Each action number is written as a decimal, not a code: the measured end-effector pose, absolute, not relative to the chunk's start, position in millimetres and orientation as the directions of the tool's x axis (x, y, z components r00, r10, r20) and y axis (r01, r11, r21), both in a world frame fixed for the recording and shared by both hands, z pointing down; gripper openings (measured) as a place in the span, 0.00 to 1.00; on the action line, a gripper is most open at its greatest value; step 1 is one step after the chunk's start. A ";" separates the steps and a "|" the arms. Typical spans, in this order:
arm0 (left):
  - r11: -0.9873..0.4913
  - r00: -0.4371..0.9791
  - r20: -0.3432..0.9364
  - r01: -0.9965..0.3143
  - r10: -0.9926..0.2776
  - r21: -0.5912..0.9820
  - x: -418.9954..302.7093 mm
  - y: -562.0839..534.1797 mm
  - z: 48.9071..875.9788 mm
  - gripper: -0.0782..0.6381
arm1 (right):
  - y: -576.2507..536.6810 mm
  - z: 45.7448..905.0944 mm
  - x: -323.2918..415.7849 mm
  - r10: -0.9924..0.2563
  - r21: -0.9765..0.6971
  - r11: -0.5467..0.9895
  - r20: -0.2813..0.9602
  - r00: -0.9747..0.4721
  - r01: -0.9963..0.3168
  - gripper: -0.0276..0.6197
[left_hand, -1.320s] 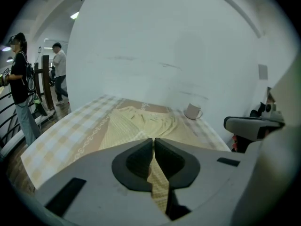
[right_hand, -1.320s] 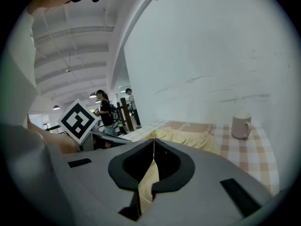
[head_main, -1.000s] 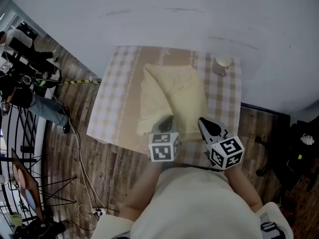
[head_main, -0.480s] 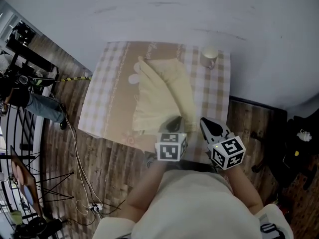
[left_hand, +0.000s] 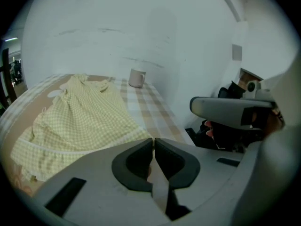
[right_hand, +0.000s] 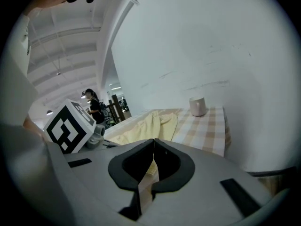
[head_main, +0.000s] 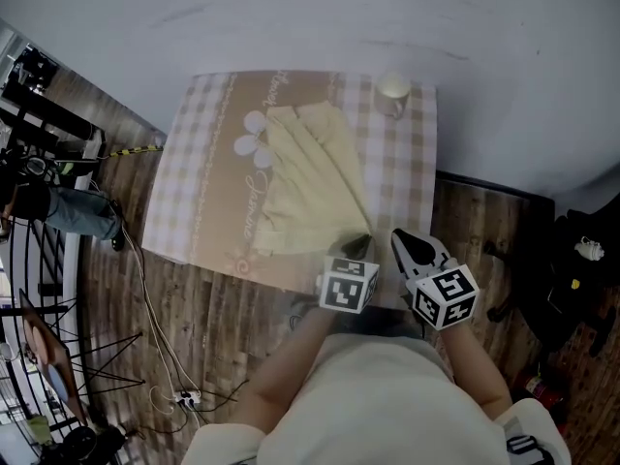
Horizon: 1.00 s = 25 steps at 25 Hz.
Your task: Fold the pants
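Observation:
Pale yellow checked pants [head_main: 310, 177] lie flat on a table with a beige checked cloth [head_main: 199, 182], waist end towards me. My left gripper [head_main: 358, 245] is shut at the pants' near right corner, and no cloth shows between its jaws. In the left gripper view the pants [left_hand: 80, 121] spread ahead and to the left of the left gripper [left_hand: 154, 140]. My right gripper [head_main: 408, 244] hovers shut just right of the left one, at the table's near right edge. In the right gripper view the right gripper [right_hand: 154, 141] has its jaws together, with the pants [right_hand: 141, 126] beyond.
A white mug [head_main: 392, 90] stands at the table's far right corner, also in the left gripper view [left_hand: 137, 78]. A white wall runs behind the table. A person [head_main: 58, 206], stands and cables [head_main: 155, 298] are on the wooden floor at the left. Dark gear [head_main: 581, 260] sits at the right.
The head view has shifted, so the table sits higher and further left. My left gripper has moved right along the pants' near edge to their right corner. Both grippers stay shut.

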<state>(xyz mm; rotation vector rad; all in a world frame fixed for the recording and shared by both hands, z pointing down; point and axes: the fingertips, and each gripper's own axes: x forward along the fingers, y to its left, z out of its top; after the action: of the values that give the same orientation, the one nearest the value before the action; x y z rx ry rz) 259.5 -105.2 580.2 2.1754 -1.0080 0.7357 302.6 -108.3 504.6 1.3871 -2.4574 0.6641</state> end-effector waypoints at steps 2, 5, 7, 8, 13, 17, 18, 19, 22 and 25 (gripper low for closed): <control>-0.523 0.552 0.713 -0.798 -0.433 0.300 264.4 -99.9 588.3 0.13 | -105.6 507.3 306.2 -0.744 -0.272 0.438 0.425 -0.515 -0.857 0.05; -0.529 0.539 0.732 -0.799 -0.418 0.286 266.7 -97.7 600.8 0.13 | -104.2 511.0 311.1 -0.744 -0.271 0.430 0.434 -0.508 -0.861 0.05; -0.534 0.535 0.735 -0.798 -0.416 0.278 266.1 -97.8 604.1 0.13 | -104.0 511.1 312.6 -0.744 -0.271 0.428 0.436 -0.506 -0.862 0.05; -0.537 0.537 0.735 -0.796 -0.415 0.279 266.0 -97.7 603.5 0.13 | -104.2 510.5 312.9 -0.744 -0.272 0.428 0.436 -0.507 -0.862 0.05; -0.542 0.561 0.720 -0.784 -0.408 0.303 265.9 -95.2 593.8 0.13 | -109.9 506.8 309.3 -0.737 -0.276 0.442 0.430 -0.521 -0.854 0.05; -0.524 0.569 0.704 -0.789 -0.425 0.321 253.7 -96.5 583.1 0.24 | -124.1 502.7 298.9 -0.729 -0.274 0.465 0.420 -0.540 -0.842 0.05; -0.515 0.564 0.702 -0.795 -0.435 0.319 247.4 -98.6 580.6 0.24 | -129.6 501.5 295.3 -0.729 -0.273 0.470 0.416 -0.543 -0.839 0.05; -0.506 0.557 0.701 -0.803 -0.446 0.316 240.1 -101.3 578.4 0.24 | -135.3 499.9 291.2 -0.729 -0.270 0.475 0.412 -0.547 -0.837 0.05; -0.474 0.535 0.690 -0.826 -0.487 0.306 213.6 -115.2 570.2 0.24 | -155.1 492.2 276.2 -0.732 -0.250 0.497 0.393 -0.557 -0.831 0.05; -0.435 0.507 0.665 -0.852 -0.548 0.290 182.4 -140.8 558.0 0.21 | -180.6 483.6 258.2 -0.731 -0.214 0.528 0.378 -0.568 -0.822 0.05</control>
<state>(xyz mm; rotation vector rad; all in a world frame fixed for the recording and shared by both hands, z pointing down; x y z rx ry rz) 182.4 -140.8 558.0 2.1419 -1.1409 0.6478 258.2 -180.6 483.6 1.3088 -2.5273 0.5448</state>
